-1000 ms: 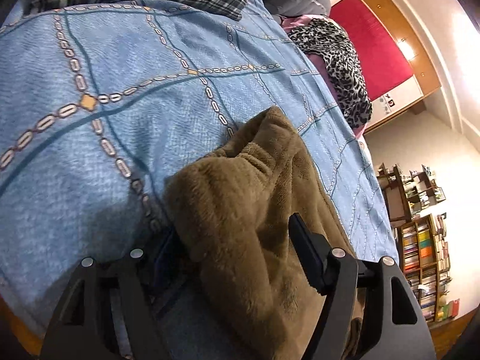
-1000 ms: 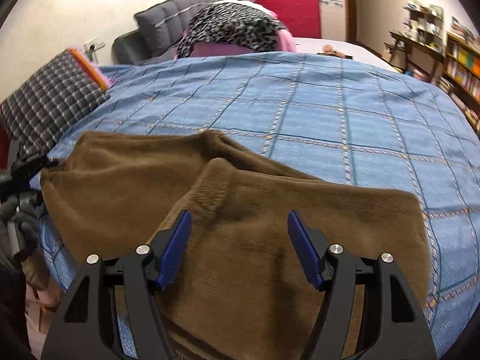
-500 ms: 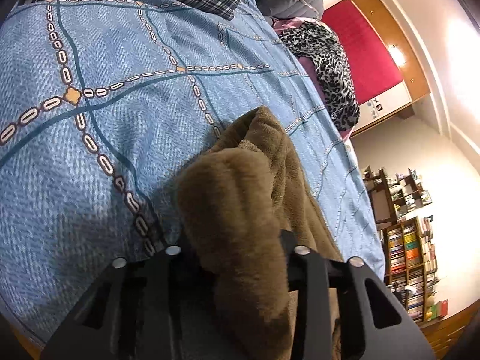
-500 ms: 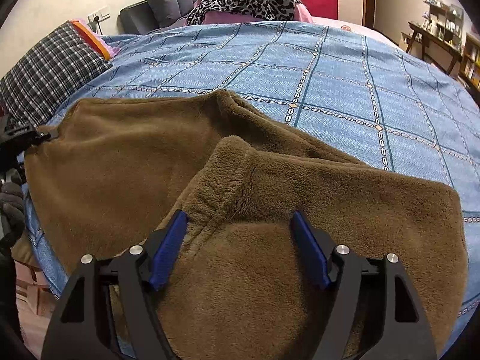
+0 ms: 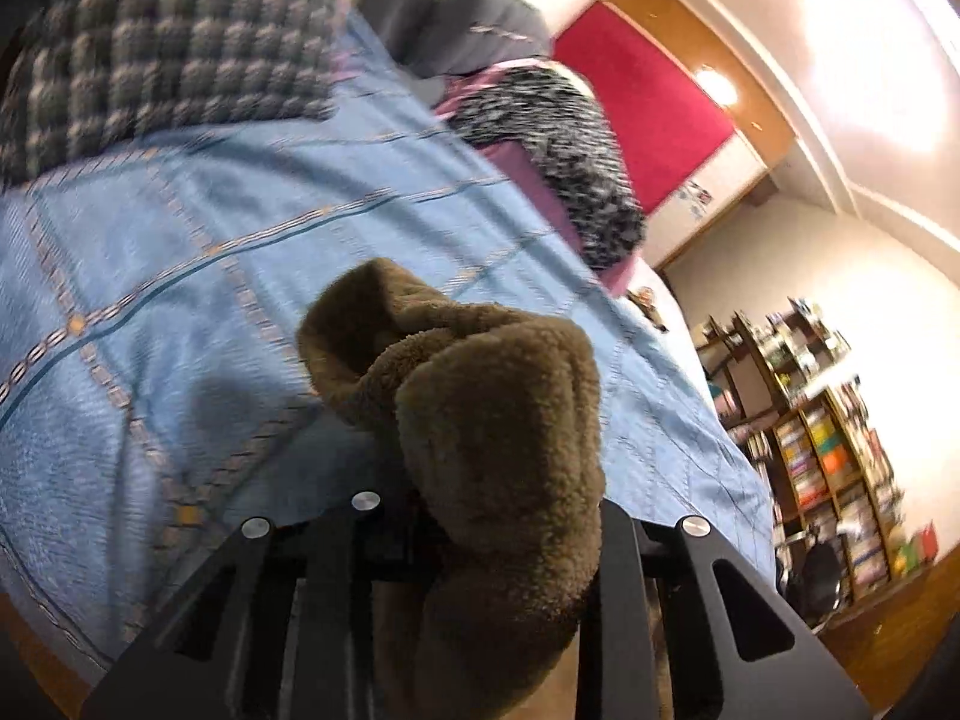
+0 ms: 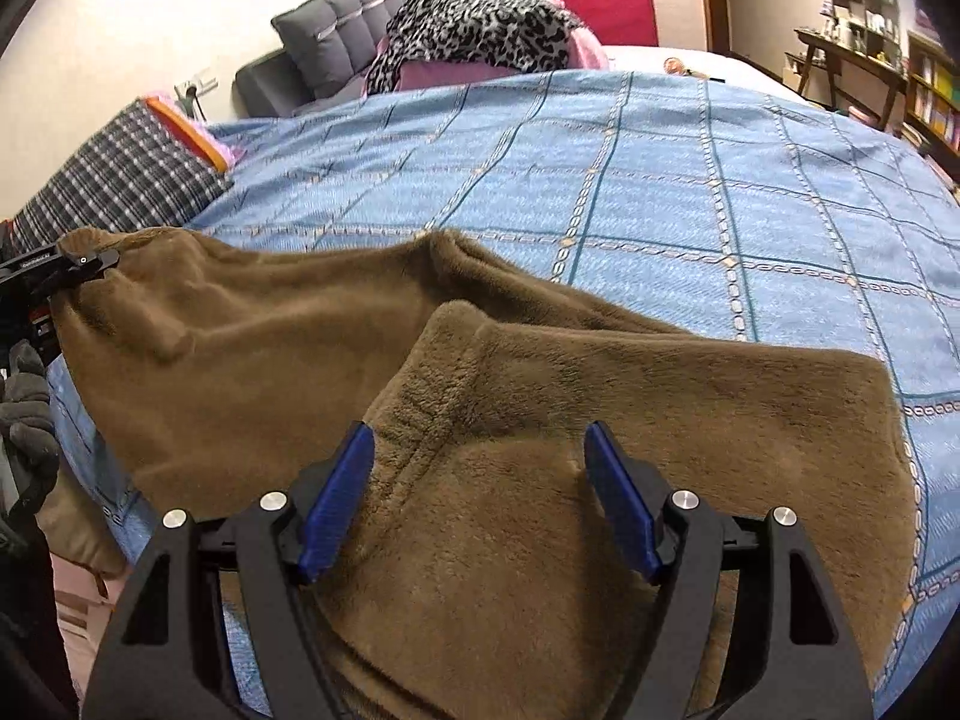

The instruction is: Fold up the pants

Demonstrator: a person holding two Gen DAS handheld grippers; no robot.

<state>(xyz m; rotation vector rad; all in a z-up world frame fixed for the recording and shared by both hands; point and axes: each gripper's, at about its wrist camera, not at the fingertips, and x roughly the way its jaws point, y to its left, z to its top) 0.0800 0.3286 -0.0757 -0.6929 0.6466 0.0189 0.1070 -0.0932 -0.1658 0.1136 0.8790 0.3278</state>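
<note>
Ahead of the open right gripper (image 6: 480, 498), the gap between the jaws is filled by brown fleece pants (image 6: 540, 540); beyond them, bare blue bedspread (image 6: 690, 192) is left free. Further off, passage is blocked by a plaid pillow (image 6: 120, 180) and a leopard-print heap (image 6: 480, 30).

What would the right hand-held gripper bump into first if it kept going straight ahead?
Most likely the brown pants: the right hand-held gripper is open, pointing down at them, with fabric between its fingers.

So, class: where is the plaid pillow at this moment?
In the right wrist view the plaid pillow lies at the far left on the blue bedspread, just beyond the brown fleece pants and before the grey headboard.
</note>
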